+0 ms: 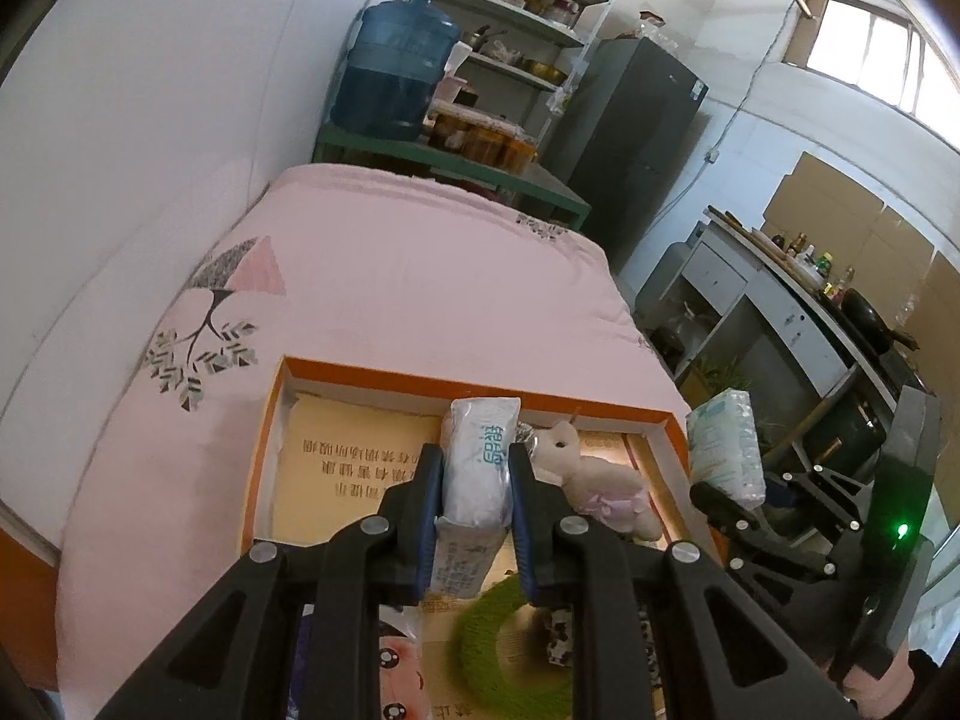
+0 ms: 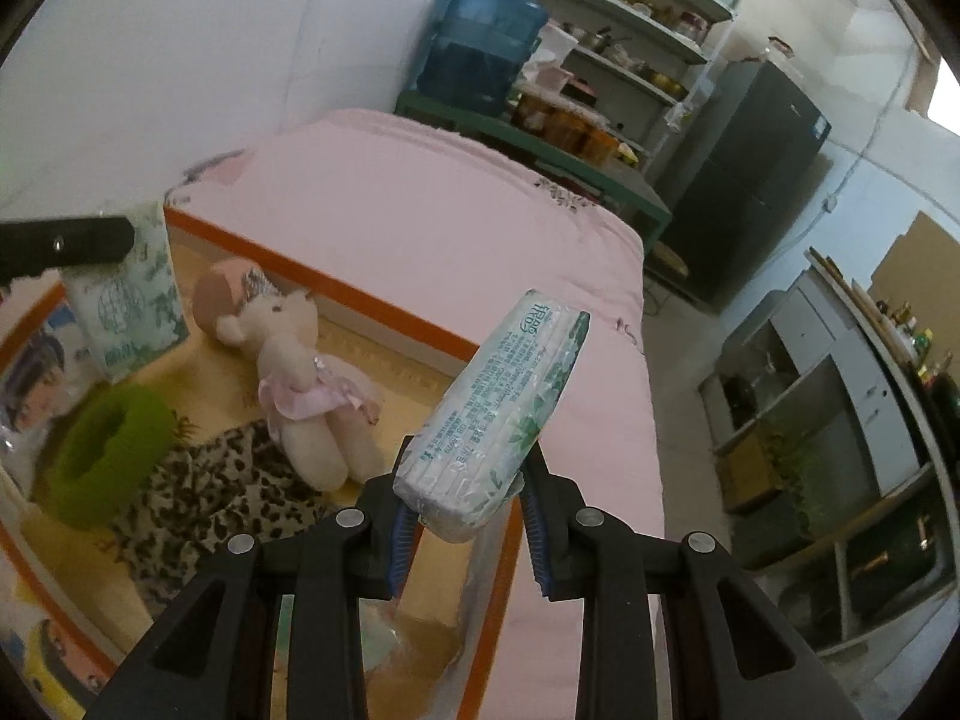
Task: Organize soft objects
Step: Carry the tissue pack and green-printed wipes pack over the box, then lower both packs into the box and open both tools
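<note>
A: What do we have nearest us?

B: Our left gripper (image 1: 474, 483) clamps a tissue pack (image 1: 477, 468) upright; our right gripper (image 2: 471, 507) pinches a second tissue pack (image 2: 498, 414), tilted.

A: And just beyond?

B: Both hang over the orange-rimmed box (image 2: 336, 285). Inside we see a green ring (image 2: 105, 459), leopard cloth (image 2: 204, 492) and a plush doll (image 2: 294, 372).

A: Farther?

B: The pink bed (image 1: 390, 276), then a water jug (image 1: 396, 75).

Soft window (image 1: 870, 42) daylight, fisheye-warped dark edges, slight motion blur.
</note>
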